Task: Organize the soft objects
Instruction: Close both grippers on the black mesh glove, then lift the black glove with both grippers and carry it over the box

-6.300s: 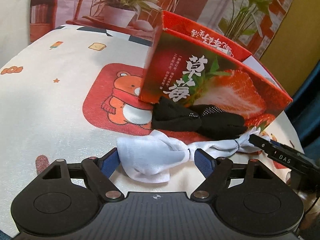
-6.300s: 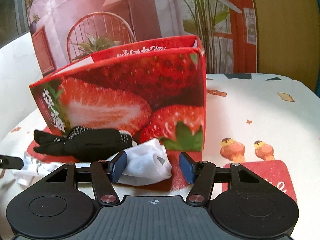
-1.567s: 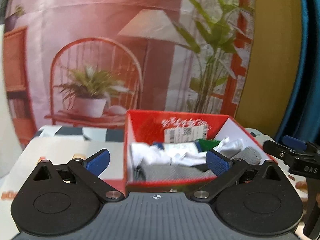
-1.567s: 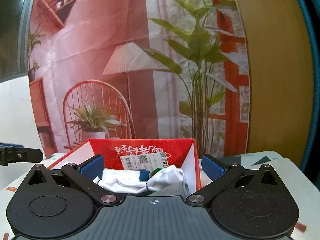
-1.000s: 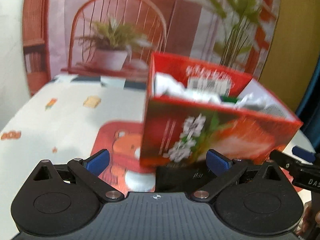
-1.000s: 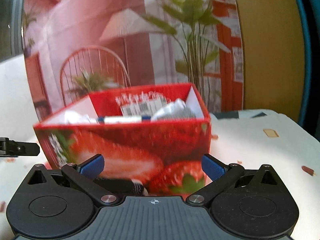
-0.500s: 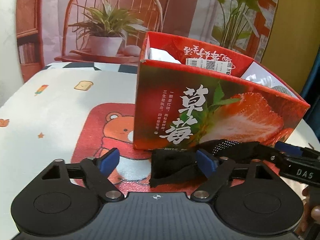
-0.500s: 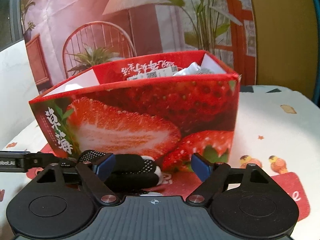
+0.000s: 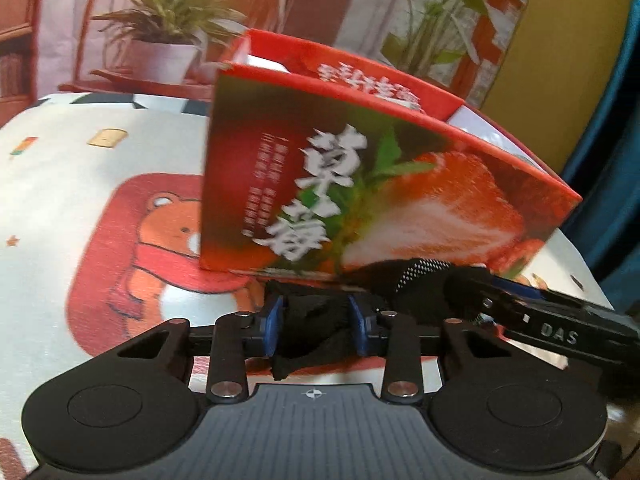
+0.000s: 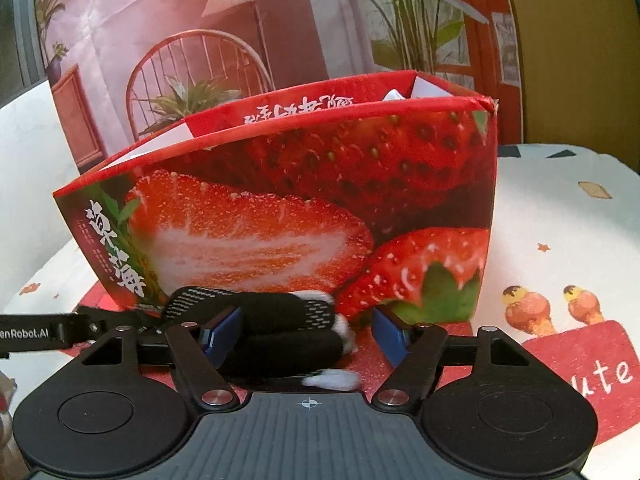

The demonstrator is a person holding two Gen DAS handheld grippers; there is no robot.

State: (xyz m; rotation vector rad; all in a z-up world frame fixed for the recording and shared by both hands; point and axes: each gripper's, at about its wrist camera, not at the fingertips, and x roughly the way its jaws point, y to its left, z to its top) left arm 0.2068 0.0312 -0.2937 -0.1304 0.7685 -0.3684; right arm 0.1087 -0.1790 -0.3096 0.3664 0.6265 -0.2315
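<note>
My left gripper (image 9: pixel 316 320) has just been closing and now pinches one end of the black sock (image 9: pixel 320 322), which lies on the tablecloth (image 9: pixel 60 184) against the strawberry box (image 9: pixel 360 184). My right gripper (image 10: pixel 306 334), also closing, straddles the other end, right pad clear.

A cartoon-printed tablecloth (image 9: pixel 60 184) covers the table before a backdrop (image 10: pixel 248 12) picturing a chair and plants.
</note>
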